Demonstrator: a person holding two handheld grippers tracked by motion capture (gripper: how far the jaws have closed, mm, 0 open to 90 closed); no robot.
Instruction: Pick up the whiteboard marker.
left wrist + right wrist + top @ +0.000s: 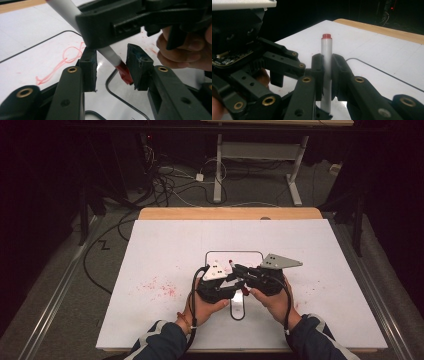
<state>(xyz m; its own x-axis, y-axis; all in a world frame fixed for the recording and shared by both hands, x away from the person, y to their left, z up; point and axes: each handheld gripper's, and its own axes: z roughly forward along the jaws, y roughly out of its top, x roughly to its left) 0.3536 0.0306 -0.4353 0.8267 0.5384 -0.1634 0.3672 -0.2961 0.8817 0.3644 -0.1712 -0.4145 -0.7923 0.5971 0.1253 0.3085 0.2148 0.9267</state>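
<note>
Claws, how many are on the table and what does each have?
2. The right claw is clamped on the white marker pen with red ends; the left claw sits around its red cap end, pads not pressing.

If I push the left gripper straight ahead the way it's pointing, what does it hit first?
Probably the marker's red cap, already between the open pads of the left gripper. Just past it sits the right gripper holding the marker; the depth is hard to judge.

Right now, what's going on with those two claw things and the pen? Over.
Right gripper shut on the white marker. Left gripper open, jaws either side of the marker's red cap end, not pressing. Nothing in the way on the whiteboard.
</note>
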